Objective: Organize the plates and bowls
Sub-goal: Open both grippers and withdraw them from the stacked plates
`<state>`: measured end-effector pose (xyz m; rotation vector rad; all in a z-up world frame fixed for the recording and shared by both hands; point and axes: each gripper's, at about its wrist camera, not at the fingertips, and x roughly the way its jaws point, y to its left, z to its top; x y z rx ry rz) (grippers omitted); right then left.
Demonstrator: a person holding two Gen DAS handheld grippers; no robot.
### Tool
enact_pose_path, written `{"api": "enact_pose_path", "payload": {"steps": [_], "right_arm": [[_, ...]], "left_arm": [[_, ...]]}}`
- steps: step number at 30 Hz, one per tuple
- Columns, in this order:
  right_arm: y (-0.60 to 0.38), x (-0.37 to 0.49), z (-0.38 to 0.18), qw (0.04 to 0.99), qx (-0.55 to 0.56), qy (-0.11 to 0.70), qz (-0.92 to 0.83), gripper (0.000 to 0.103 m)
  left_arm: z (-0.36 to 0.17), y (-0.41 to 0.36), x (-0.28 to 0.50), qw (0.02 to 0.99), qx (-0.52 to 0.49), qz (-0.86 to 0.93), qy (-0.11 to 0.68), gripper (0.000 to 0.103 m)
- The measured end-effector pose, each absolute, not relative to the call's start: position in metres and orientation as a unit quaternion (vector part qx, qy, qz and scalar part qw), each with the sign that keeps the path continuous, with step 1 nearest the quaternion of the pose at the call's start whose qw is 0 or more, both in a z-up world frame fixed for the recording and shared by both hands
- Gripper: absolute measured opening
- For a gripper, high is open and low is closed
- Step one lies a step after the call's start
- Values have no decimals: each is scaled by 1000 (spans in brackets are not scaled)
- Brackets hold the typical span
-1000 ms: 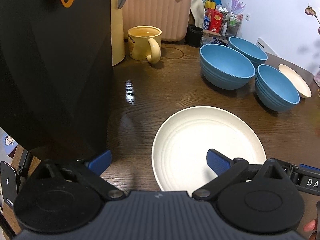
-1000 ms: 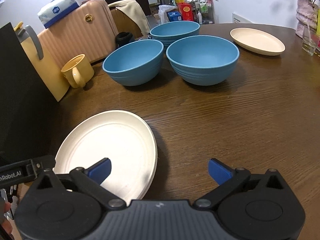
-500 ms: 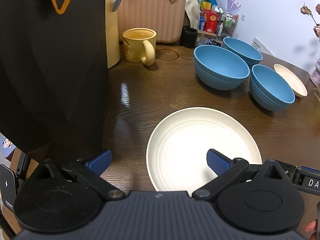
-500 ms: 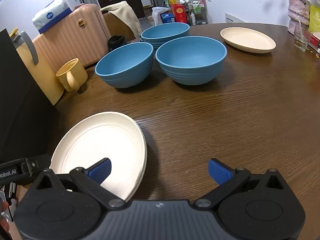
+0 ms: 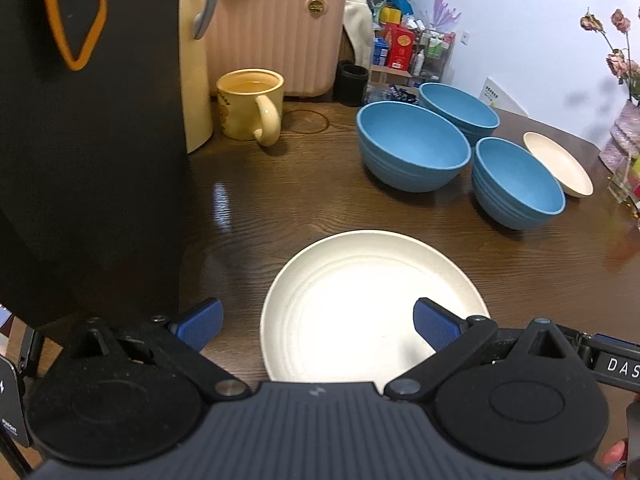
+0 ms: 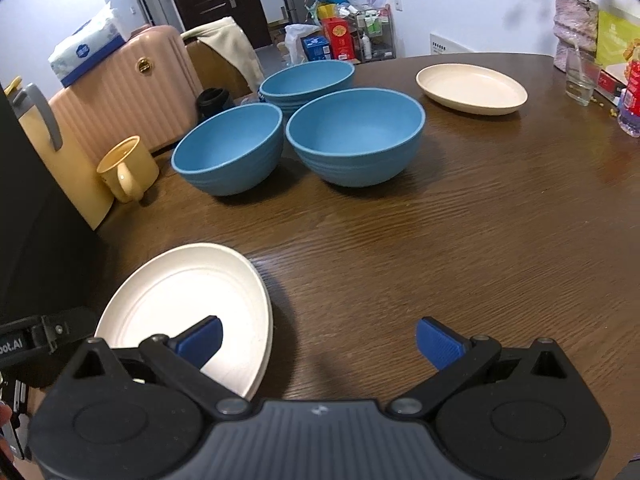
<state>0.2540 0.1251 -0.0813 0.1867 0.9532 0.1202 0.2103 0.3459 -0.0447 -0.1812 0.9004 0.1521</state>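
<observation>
A cream plate lies flat on the brown table near the front; it also shows in the right wrist view. Three blue bowls stand further back: a left one, a right one and a far one. In the left wrist view they are the big bowl, the right bowl and the far bowl. A second cream plate lies at the far right. My left gripper is open above the near plate's left edge. My right gripper is open and empty, right of that plate.
A yellow mug and a pale yellow jug stand at the back left. A tall black object fills the left side. A pink suitcase stands behind the table. A glass and a vase stand at the far right.
Both grippers have pulled back and risen a little, so the plate and bowls look further off. Nothing on the table has moved. Both grippers stay open.
</observation>
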Motion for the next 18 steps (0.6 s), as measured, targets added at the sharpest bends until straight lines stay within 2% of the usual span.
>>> {"api": "enact_pose_path", "payload": {"steps": [18], "right_arm": [[100, 262, -43, 899, 109, 424, 28, 103]], "left_arm": [[-14, 323, 223, 911, -98, 26, 399, 103]]}}
